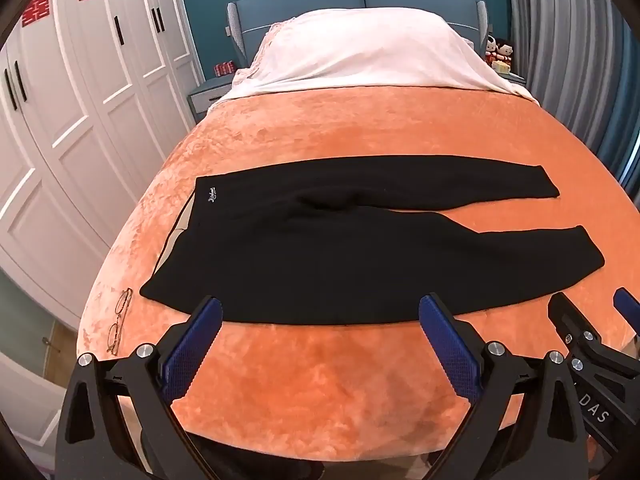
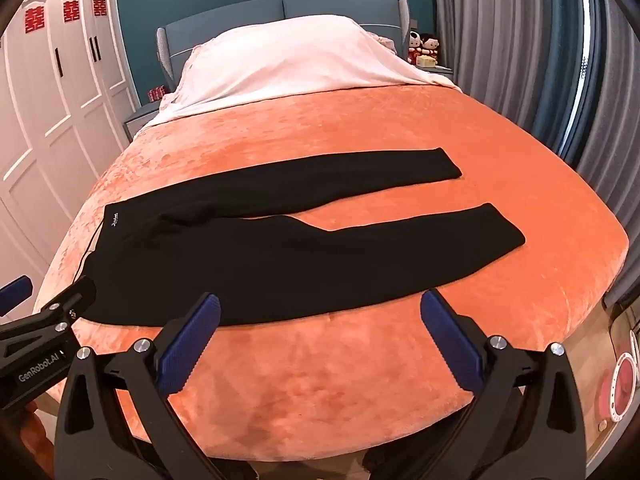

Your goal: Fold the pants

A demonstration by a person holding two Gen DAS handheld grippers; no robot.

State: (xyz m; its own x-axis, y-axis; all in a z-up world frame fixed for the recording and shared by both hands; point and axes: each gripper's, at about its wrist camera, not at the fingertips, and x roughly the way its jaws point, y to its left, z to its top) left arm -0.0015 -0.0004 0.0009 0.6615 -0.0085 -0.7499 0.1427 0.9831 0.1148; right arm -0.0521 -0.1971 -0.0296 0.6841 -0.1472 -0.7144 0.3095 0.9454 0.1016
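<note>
Black pants lie flat across the orange blanket, waistband to the left with a small white logo, both legs stretched to the right and slightly apart. In the right wrist view the same pants fill the middle. My left gripper hovers open over the near edge of the pants, nothing between its blue pads. My right gripper is open too, above the near hem of the closer leg. The right gripper's fingers show at the left view's right edge; the left gripper's finger shows at the right view's left edge.
A pair of glasses lies on the blanket near the bed's left edge. A white cover lies over the pillows at the headboard. White wardrobes stand on the left, grey curtains on the right.
</note>
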